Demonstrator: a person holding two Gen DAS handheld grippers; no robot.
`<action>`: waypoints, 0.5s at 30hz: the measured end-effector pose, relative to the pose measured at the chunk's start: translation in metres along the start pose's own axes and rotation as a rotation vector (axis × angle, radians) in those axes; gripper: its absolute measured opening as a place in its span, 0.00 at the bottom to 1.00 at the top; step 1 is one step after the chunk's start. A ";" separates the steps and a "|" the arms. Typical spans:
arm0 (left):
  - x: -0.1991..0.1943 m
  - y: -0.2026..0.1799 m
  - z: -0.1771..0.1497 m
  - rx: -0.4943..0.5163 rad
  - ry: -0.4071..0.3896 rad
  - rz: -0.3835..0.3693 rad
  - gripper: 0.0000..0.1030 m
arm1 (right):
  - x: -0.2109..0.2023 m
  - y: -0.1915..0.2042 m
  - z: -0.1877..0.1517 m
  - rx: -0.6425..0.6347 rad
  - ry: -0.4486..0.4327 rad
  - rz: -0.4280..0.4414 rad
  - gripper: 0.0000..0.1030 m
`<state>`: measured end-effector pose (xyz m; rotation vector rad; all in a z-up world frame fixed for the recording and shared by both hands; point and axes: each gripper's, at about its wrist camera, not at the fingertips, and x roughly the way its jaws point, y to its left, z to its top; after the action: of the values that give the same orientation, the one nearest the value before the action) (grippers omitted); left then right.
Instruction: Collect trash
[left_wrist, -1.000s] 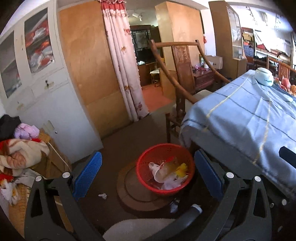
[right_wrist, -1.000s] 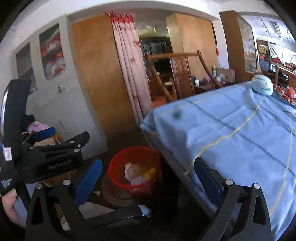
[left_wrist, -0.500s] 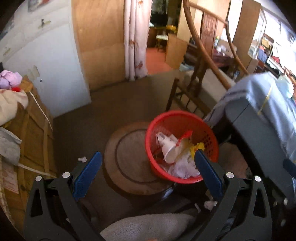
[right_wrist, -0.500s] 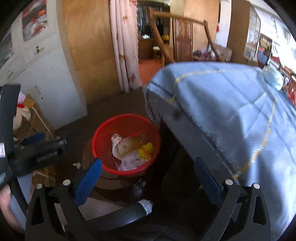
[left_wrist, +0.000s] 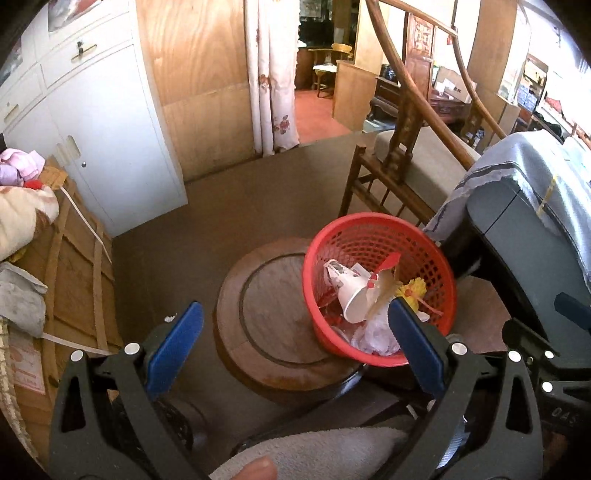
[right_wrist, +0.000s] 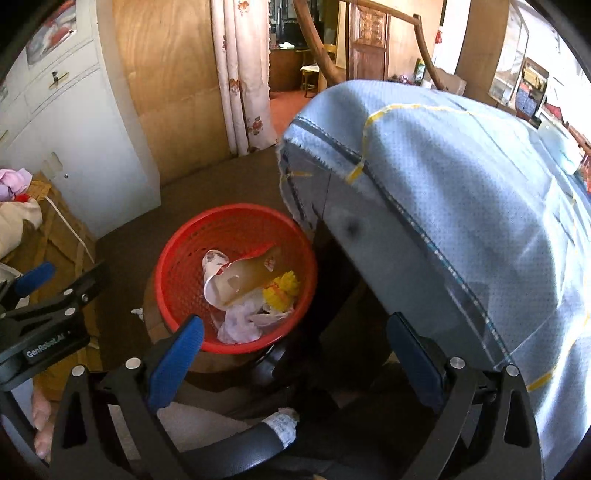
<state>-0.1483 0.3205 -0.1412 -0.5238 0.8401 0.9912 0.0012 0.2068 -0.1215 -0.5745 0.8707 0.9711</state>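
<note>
Floor: my red basket (left_wrist: 376, 254) of trash sits at 2 o'clock on round stool (left_wrist: 269, 321).
Left gripper (left_wrist: 295, 350): apart, empty.
Right gripper (right_wrist: 295, 354): apart, empty.

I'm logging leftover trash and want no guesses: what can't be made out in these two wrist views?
- Bottom of the red basket: both views, covered by the paper cup and crumpled wrappers.
- White scrap on the floor: left view, too small to identify.
- Floor under the table: right view, hidden by the tablecloth and shadow.
- Item behind the right gripper: label unreadable.
</note>
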 end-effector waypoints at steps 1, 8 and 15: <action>0.000 -0.001 0.000 0.001 0.002 0.000 0.94 | -0.001 0.000 0.000 -0.006 -0.002 -0.006 0.95; -0.011 -0.013 0.000 0.049 -0.028 0.023 0.94 | -0.009 -0.011 -0.005 0.019 -0.014 -0.009 0.95; -0.021 -0.019 -0.002 0.063 -0.045 0.012 0.94 | -0.020 -0.011 -0.008 0.021 -0.045 -0.020 0.95</action>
<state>-0.1381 0.3000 -0.1248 -0.4416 0.8326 0.9810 0.0019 0.1865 -0.1091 -0.5408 0.8329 0.9523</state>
